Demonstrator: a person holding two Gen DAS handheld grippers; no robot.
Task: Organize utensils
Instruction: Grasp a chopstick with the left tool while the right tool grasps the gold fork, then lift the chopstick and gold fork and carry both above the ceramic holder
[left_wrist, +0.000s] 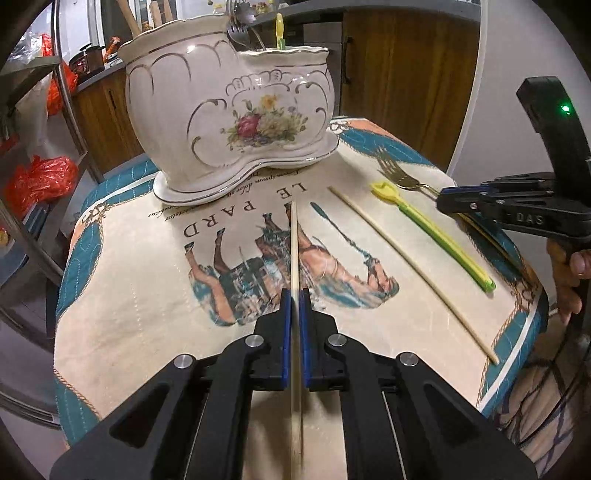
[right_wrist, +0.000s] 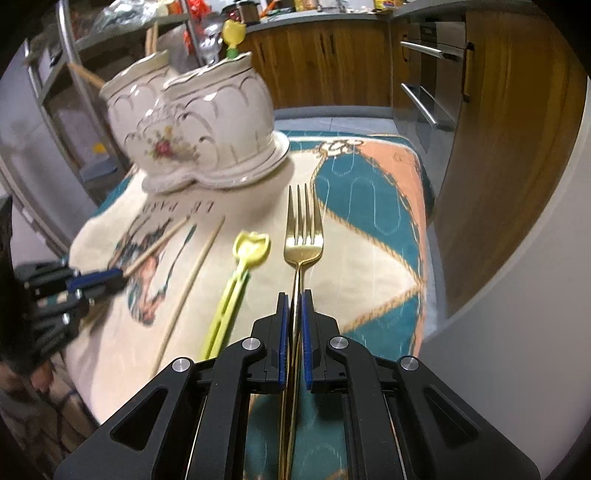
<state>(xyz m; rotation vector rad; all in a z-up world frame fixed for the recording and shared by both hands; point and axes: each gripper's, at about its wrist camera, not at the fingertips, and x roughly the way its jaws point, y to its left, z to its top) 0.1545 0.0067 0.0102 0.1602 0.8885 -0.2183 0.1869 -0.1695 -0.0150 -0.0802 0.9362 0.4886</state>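
My left gripper (left_wrist: 294, 295) is shut on a wooden chopstick (left_wrist: 294, 243) that points toward the white floral ceramic utensil holder (left_wrist: 229, 122). My right gripper (right_wrist: 294, 299) is shut on the handle of a gold fork (right_wrist: 303, 236), tines pointing away; it also shows in the left wrist view (left_wrist: 439, 201). A second chopstick (left_wrist: 410, 269) and a yellow-green plastic fork (left_wrist: 432, 229) lie on the printed cloth (left_wrist: 147, 295) between the grippers. The holder has metal spoons (left_wrist: 240, 26) and a yellow-green utensil (left_wrist: 279, 31) standing in it.
The table is small and round, its cloth edge close on all sides. Wooden cabinets (right_wrist: 332, 62) and an oven (right_wrist: 428, 85) stand behind. A metal rack with red bags (left_wrist: 40, 177) is at the left.
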